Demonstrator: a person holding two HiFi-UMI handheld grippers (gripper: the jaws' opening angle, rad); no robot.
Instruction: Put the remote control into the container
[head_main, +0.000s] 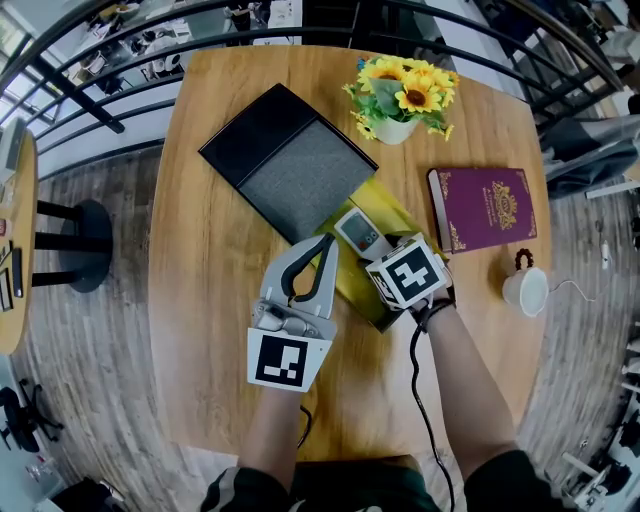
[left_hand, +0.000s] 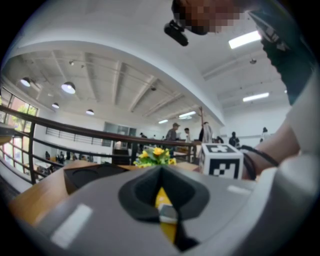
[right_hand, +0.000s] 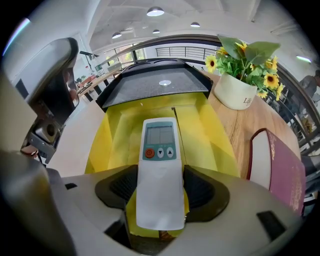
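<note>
**A:** The remote (right_hand: 159, 170) hangs over the yellow box (right_hand: 212, 145). The right gripper (right_hand: 160, 189) has it by the lower half, pads pressed on both long sides and jaws spread wide to take its width. I'd call this the placing step, close to done.

**B:** And the left gripper (head_main: 325, 250) is nipped nearly together, with a strip of yellow showing in the slit. It looks to be pinching the box's edge to steady it.

**A:** So what does the next move call for?

**B:** Settle the remote flat on the box floor. I can't tell whether it touches yet. Then ease the jaws apart and lift straight off, so the pads don't drag it back out.

**A:** Give us the remote itself.

**B:** It's a slim white slab of smooth plastic. There's a grey-green panel at the far end with a small screen, a red button and two arrow keys below it. That end points away from the gripper, toward the black tray (right_hand: 150, 87) lying just beyond the box.

**A:** And round about?

**B:** Potted sunflowers (right_hand: 240, 65) stand beyond on the right, and a purple book (right_hand: 285, 175) lies to the right on the wooden table (head_main: 210, 300).
</note>
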